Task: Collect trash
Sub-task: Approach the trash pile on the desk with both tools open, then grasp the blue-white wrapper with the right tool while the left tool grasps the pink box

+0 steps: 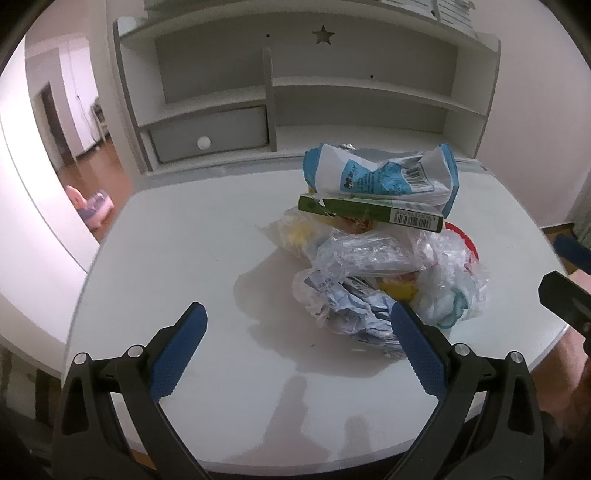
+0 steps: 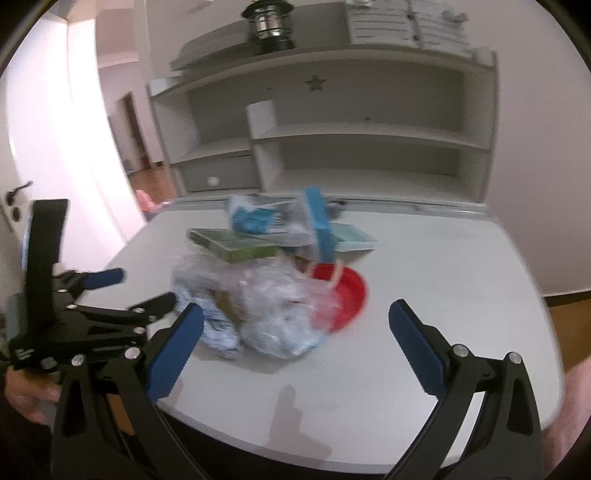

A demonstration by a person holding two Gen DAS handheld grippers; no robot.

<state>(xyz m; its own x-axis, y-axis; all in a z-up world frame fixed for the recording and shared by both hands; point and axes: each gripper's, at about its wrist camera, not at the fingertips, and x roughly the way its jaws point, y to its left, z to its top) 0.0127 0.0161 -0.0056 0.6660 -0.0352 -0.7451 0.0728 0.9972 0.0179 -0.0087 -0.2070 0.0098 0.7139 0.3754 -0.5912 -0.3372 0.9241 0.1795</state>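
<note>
A heap of trash lies on the white table point(image 1: 177, 258): crumpled clear plastic bags point(image 1: 373, 254), a green carton point(image 1: 369, 212) and a blue-and-white wrapper point(image 1: 380, 177) on top, and a red lid point(image 1: 465, 236) behind. My left gripper point(image 1: 299, 325) is open and empty, just short of the heap, its right finger beside the crumpled paper. My right gripper point(image 2: 295, 321) is open and empty, facing the blurred heap point(image 2: 266, 295), with the red lid point(image 2: 343, 295) at its right. The left gripper also shows in the right wrist view point(image 2: 144, 295), beside the heap.
A white shelf unit point(image 1: 306, 92) with a drawer point(image 1: 210, 136) stands at the table's back edge. A dark lantern point(image 2: 267, 22) sits on top of it. A pink toy point(image 1: 88, 203) lies on the wooden floor to the left.
</note>
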